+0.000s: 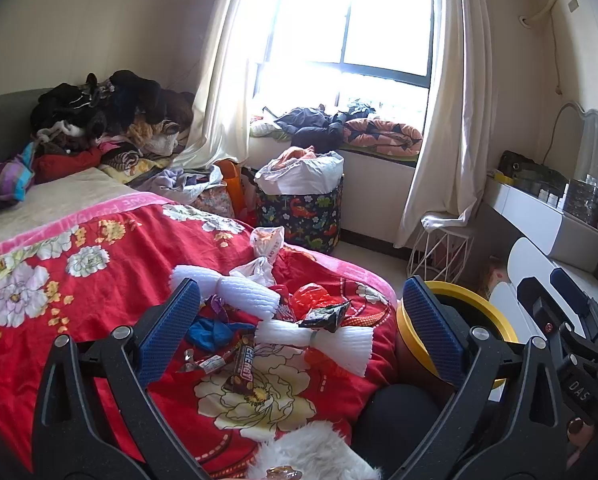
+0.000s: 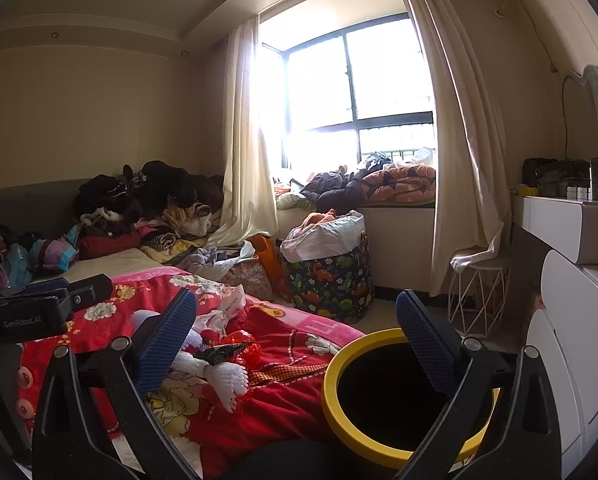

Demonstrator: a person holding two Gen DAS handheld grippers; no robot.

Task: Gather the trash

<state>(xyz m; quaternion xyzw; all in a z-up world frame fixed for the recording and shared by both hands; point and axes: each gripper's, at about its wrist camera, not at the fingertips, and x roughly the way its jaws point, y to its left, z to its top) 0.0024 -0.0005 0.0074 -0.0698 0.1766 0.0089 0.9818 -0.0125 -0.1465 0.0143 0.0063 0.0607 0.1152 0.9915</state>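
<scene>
Trash lies scattered on a red floral blanket [image 1: 79, 292]: two white foam nets [image 1: 247, 294] [image 1: 323, 342], a brown candy wrapper [image 1: 243, 368], a blue scrap [image 1: 211, 332], a red plastic bag [image 1: 313, 298], a dark crumpled wrapper [image 1: 327, 314] and a knotted white bag [image 1: 265, 248]. My left gripper [image 1: 299, 328] hangs open just above this pile, holding nothing. A black bin with a yellow rim [image 2: 339, 400] stands beside the bed. My right gripper [image 2: 297, 344] is open and empty, its right finger over the bin's mouth. The foam net [image 2: 227, 380] and red bag [image 2: 245, 348] also show there.
Clothes are heaped at the bed's head [image 1: 107, 120] and on the window sill [image 1: 339, 128]. A dinosaur-print hamper [image 1: 303, 208] and a white wire stool [image 1: 439, 252] stand on the floor past the bed. White dresser drawers [image 2: 567, 320] line the right wall.
</scene>
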